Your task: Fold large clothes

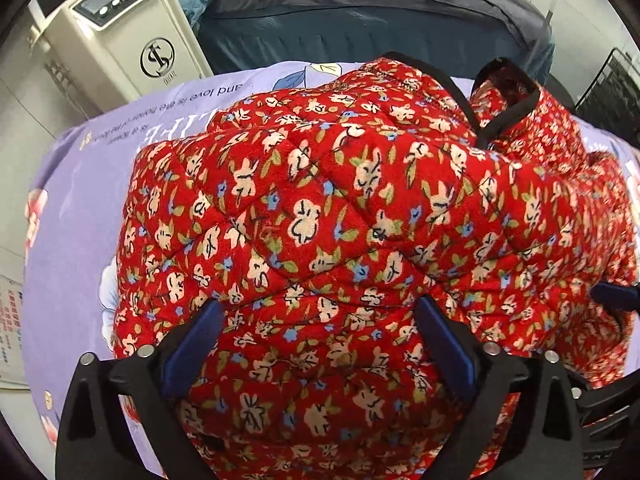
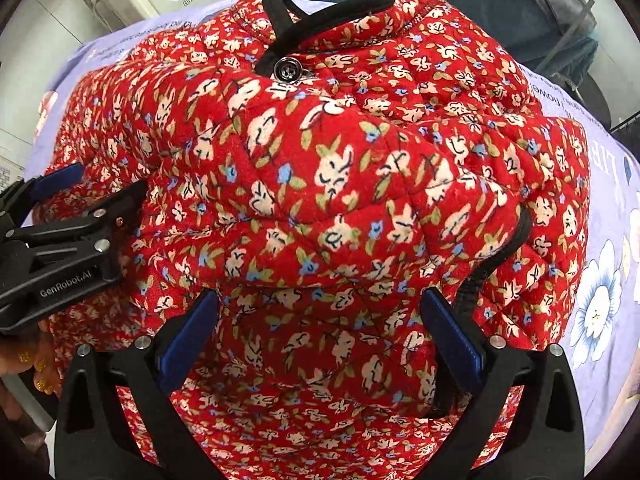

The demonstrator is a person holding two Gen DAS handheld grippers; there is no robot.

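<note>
A red quilted jacket [image 1: 320, 208] with a small flower print and black trim lies bunched on a lilac printed bed sheet [image 1: 72, 208]. My left gripper [image 1: 320, 320] is open, its blue-padded fingers [image 1: 196, 340] spread wide over the fabric. My right gripper [image 2: 320, 316] is also open, fingers [image 2: 188, 340] spread over the jacket [image 2: 320, 168] below its black button [image 2: 285, 69] and collar. The left gripper shows at the left edge of the right wrist view [image 2: 68, 216], against the jacket's side. A cuff with black trim [image 1: 508, 92] sticks up at the far right.
A white machine with a control panel [image 1: 120, 28] stands beyond the sheet at the far left. A dark blue covered bed [image 1: 360, 16] lies behind. The sheet [image 2: 600, 280] with a large flower print extends to the right.
</note>
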